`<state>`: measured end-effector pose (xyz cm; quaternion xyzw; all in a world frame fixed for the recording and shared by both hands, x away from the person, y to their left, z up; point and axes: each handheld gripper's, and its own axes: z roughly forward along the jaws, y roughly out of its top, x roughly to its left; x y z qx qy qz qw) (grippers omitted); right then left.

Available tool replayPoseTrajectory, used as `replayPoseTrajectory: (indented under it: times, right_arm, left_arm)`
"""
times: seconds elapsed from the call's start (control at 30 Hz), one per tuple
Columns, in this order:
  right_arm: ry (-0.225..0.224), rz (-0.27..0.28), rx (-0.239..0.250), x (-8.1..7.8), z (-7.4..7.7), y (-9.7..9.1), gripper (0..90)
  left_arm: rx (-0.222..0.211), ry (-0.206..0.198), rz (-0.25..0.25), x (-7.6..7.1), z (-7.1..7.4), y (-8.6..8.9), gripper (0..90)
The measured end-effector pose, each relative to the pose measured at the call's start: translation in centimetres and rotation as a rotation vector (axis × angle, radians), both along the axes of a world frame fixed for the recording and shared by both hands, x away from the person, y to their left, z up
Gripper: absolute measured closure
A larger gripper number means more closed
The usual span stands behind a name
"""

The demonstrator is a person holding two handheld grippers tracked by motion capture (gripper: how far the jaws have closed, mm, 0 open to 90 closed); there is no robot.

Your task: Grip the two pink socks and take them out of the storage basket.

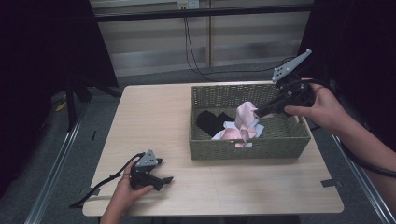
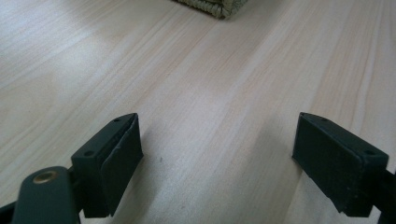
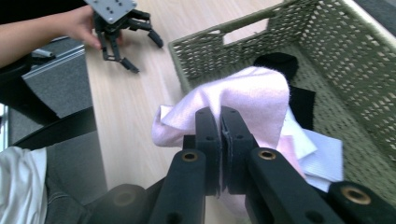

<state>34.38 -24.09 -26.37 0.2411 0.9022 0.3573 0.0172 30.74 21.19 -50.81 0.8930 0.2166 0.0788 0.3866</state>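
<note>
A pink cloth [image 1: 245,115] hangs lifted above the green woven basket [image 1: 280,142] on the table's right half. My right gripper [image 1: 256,111] is shut on it; in the right gripper view the black jaws [image 3: 219,116] pinch a fold of the pink cloth [image 3: 247,95]. Under it in the basket lie a white cloth [image 1: 229,126], more pink fabric [image 1: 232,134] and a black cloth [image 1: 211,121]. My left gripper [image 1: 163,171] rests on the table near the front left, open, with bare wood between its pads [image 2: 119,156].
The wooden table [image 1: 154,121] has free room left of the basket. A basket corner [image 2: 212,5] lies far ahead of the left gripper. Dark floor and metal rails flank the table; cables hang at the back wall.
</note>
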Motion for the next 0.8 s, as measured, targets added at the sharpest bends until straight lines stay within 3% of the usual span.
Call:
replayPoseTrajectory:
  times: [0.53,0.8]
  right_arm:
    - [0.031,0.104,0.000,-2.8,-1.9,1.6,87.0]
    - [0.059,0.148,-0.019,-3.7,-4.5,2.8,86.9]
  left_arm:
    - [-0.003,-0.002,0.002,0.0,0.0,0.0,14.9]
    - [-0.003,0.003,0.004,0.0,0.0,0.0,14.9]
